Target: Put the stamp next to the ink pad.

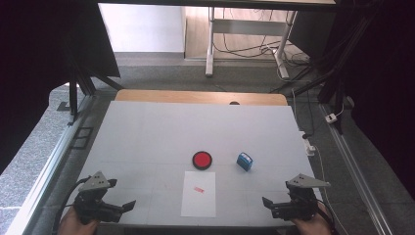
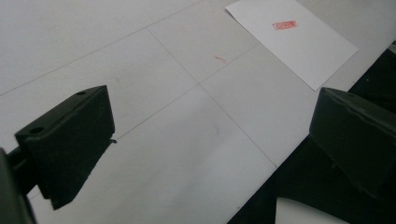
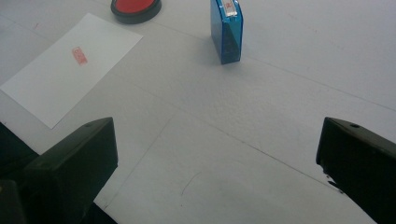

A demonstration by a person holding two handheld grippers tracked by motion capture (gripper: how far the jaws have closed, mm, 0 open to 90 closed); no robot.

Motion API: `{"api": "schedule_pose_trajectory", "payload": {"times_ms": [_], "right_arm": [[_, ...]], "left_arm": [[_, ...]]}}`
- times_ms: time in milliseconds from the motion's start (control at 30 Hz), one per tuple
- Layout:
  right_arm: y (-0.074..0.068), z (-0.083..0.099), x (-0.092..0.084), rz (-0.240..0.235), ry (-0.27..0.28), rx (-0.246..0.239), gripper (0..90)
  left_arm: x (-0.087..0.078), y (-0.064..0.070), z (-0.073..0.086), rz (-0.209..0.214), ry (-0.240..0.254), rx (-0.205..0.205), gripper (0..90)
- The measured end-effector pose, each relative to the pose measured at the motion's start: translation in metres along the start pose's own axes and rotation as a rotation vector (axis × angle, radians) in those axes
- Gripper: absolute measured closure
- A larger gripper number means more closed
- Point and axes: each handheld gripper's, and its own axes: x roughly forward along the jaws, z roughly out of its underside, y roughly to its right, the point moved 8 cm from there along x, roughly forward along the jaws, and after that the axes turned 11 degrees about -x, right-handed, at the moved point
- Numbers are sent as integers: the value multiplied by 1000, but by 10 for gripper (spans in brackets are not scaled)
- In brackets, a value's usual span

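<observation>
A white paper sheet (image 1: 198,194) (image 2: 293,41) (image 3: 70,65) lies near the table's front edge, with a small red stamp mark (image 1: 198,189) (image 2: 284,24) (image 3: 79,55) printed on it. Behind it sits a round red ink pad (image 1: 202,159) (image 3: 136,7) in a black case. A blue stamp block (image 1: 244,161) (image 3: 226,30) stands to the pad's right. My left gripper (image 1: 131,205) (image 2: 210,140) rests open at the front left corner, nothing between its jaws. My right gripper (image 1: 265,201) (image 3: 217,158) is open at the front right, its jaws pointing toward the blue stamp.
The white table top (image 1: 161,132) stretches far behind the objects, with a wooden edge (image 1: 200,97) at the back. Dark frame legs (image 1: 80,81) stand at the left, cables (image 1: 313,147) and a socket strip hang off the right side.
</observation>
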Motion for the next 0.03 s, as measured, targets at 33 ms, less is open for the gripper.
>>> {"api": "schedule_pose_trajectory", "payload": {"times_ms": [33], "right_arm": [[0, 0, 0, -2, -2, 0, 0]], "left_arm": [[0, 0, 0, 2, -1, 1, 4]]}}
